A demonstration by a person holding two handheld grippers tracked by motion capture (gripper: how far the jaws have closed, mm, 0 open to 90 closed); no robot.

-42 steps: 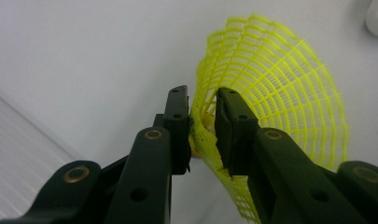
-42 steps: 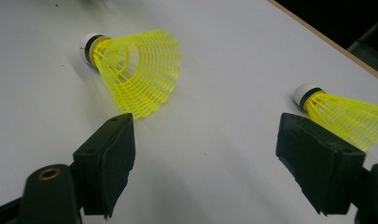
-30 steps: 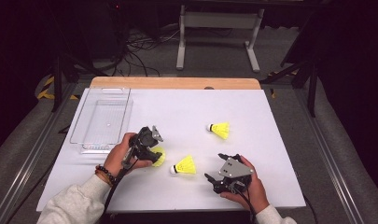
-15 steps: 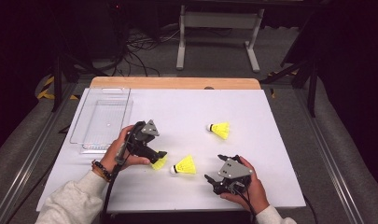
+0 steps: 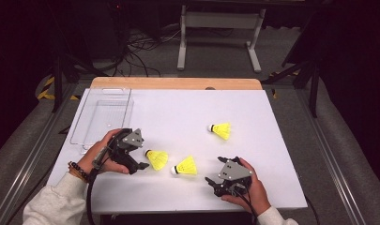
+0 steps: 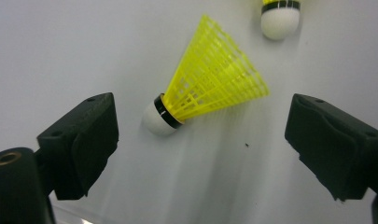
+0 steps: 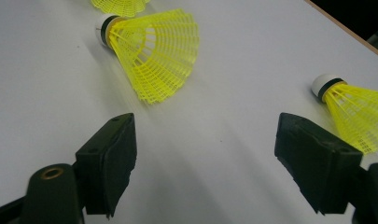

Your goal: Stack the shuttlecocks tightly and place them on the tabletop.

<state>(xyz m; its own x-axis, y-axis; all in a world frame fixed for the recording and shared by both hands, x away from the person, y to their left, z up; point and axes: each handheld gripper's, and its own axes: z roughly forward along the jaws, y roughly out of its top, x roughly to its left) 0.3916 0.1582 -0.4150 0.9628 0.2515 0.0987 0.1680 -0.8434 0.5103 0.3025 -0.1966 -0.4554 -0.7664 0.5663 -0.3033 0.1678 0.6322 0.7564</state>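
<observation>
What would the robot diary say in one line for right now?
left gripper: open, jaws just opened, nothing between them | nearest shuttlecock: lying on table | right gripper: open, empty | clear tray: empty

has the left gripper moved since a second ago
Yes. The left gripper has backed off leftward, closer to the clear tray; its jaws have just opened, leaving the shuttlecock lying free.

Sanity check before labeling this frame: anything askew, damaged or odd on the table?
Nothing damaged. Three yellow shuttlecocks lie on their sides on the white table: one by the open left gripper, one mid-table, one farther back. The clear tray holds none. Right gripper is open, holding nothing.
</observation>
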